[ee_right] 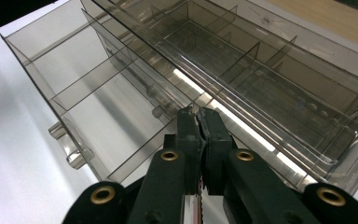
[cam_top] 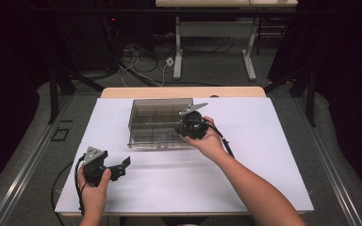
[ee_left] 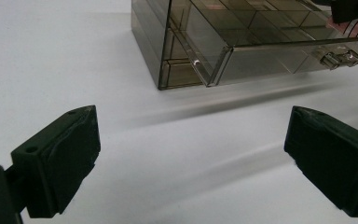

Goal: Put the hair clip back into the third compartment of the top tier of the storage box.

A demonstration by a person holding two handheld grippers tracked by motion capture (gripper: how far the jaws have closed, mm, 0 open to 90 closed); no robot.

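Right gripper view: right tongs (ee_right: 199, 122) shut, empty, at smoky clear-plastic drawer organiser (ee_right: 242, 70); push drawer squarely; left tongs (ee_left: 191, 154) agape.

I see a table (cam_top: 283, 155) with a white top and a strip of pale wood showing along its far edge. A smoky clear plastic drawer box (cam_top: 143, 123) sits directly on it, toward the far middle, one drawer (ee_right: 88, 107) pulled partly out; the compartments look empty, as far as I can tell.
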